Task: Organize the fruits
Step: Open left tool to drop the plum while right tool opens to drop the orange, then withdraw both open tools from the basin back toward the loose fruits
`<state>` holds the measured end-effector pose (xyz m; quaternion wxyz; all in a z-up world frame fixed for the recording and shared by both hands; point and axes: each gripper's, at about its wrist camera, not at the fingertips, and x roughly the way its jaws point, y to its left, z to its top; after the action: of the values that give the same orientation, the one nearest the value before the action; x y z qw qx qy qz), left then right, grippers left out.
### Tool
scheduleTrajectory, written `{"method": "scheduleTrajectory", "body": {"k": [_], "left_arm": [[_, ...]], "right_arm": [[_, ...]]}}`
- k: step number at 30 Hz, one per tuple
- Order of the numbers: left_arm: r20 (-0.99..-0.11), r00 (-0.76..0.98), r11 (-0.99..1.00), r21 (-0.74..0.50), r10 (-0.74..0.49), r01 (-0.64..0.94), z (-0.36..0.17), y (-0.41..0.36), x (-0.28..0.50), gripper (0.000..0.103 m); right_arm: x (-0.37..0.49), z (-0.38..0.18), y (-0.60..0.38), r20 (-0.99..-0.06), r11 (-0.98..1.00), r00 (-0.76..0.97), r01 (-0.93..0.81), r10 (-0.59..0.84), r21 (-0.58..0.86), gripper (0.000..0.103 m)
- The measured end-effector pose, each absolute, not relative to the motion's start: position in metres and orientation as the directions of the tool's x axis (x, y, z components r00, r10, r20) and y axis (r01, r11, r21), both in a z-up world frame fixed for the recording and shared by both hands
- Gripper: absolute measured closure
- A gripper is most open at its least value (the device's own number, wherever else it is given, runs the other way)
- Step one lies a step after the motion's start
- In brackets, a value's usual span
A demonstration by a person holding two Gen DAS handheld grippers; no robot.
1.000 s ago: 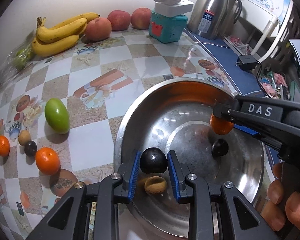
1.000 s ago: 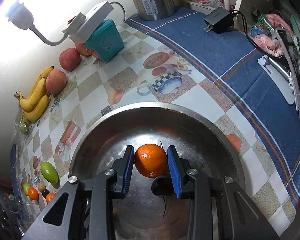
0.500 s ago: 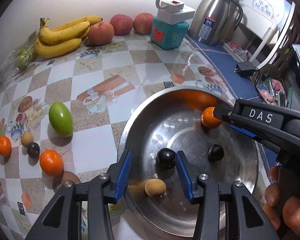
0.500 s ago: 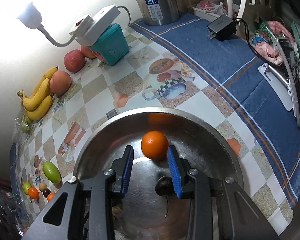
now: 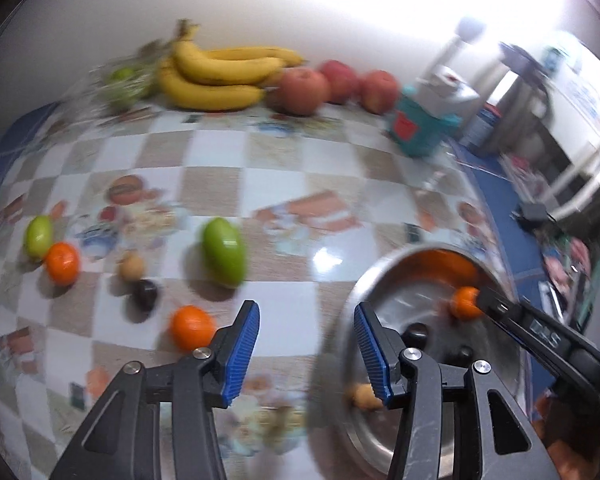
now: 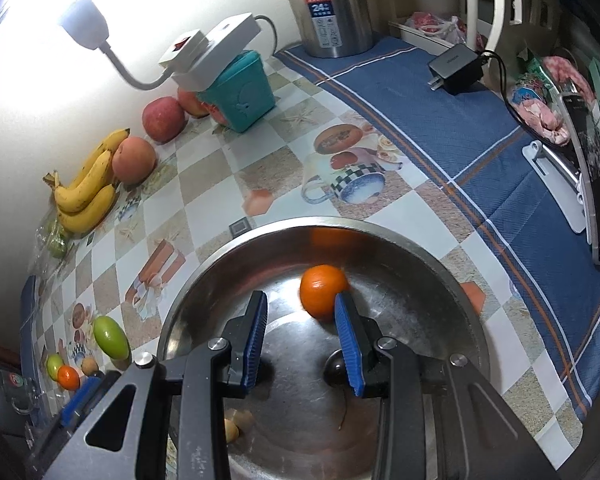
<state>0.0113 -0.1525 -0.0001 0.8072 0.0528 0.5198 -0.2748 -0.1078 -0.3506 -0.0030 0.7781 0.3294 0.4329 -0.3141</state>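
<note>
A steel bowl (image 6: 432,256) holds an orange (image 6: 323,291), dark round fruits (image 6: 337,369) and a small tan fruit (image 6: 233,429). My right gripper (image 6: 302,336) is open and empty just above the bowl, the orange lying beyond its right finger. My left gripper (image 5: 306,354) is open and empty over the checkered cloth beside the bowl's left rim (image 5: 350,292). On the cloth to its left lie an orange (image 5: 192,327), a green mango (image 5: 224,251), a dark fruit (image 5: 145,294), a tan fruit (image 5: 132,267), another orange (image 5: 62,262) and a small green fruit (image 5: 39,236).
Bananas (image 5: 220,76) and red apples (image 5: 304,86) line the back wall. A teal box (image 6: 240,92) carries a white power strip with a lamp. A steel kettle (image 6: 326,4), a charger (image 6: 456,68) and clutter sit on the blue cloth at right.
Both grippers opened and let go: the dark fruit and the orange now lie in the bowl. My left gripper swung left, out over the cloth. The right gripper backed off slightly.
</note>
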Motion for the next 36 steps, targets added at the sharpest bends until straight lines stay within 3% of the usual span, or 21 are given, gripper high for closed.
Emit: {"method": "scheduleTrajectory", "body": {"k": [9,17,20,23,26,30,36], "left_arm": [[-0.906,0.317,0.931,-0.174,-0.28,0.322,-0.005,-0.104,0.043,0.046],[-0.913,0.314,0.951,-0.189,-0.262,0.244,-0.002,-0.081,0.053,0.041],[-0.917,0.303,0.953,-0.19,-0.258,0.238,-0.004,-0.079,0.054,0.036],[-0.925,0.291,0.957,-0.18,-0.243,0.226,-0.007,-0.079,0.054,0.019],[-0.932,0.28,0.961,-0.17,-0.229,0.218,-0.011,-0.079,0.054,0.008],[-0.937,0.281,0.964,-0.146,-0.207,0.224,-0.014,-0.081,0.054,0.001],[-0.943,0.273,0.966,-0.13,-0.19,0.223,-0.018,-0.081,0.053,0.0]], "right_arm": [[-0.091,0.002,-0.325,-0.878,0.662,0.439,0.718,-0.188,0.217,0.067],[-0.081,0.004,-0.309,-0.877,0.71,0.441,0.678,-0.189,0.188,0.066],[-0.08,0.002,-0.308,-0.881,0.712,0.433,0.679,-0.189,0.181,0.058],[-0.079,0.0,-0.308,-0.884,0.714,0.426,0.678,-0.191,0.173,0.053],[-0.079,-0.001,-0.308,-0.884,0.72,0.427,0.673,-0.191,0.17,0.037],[-0.077,-0.002,-0.306,-0.882,0.733,0.429,0.662,-0.197,0.158,0.026],[-0.074,-0.004,-0.304,-0.884,0.746,0.424,0.649,-0.196,0.146,0.026]]}}
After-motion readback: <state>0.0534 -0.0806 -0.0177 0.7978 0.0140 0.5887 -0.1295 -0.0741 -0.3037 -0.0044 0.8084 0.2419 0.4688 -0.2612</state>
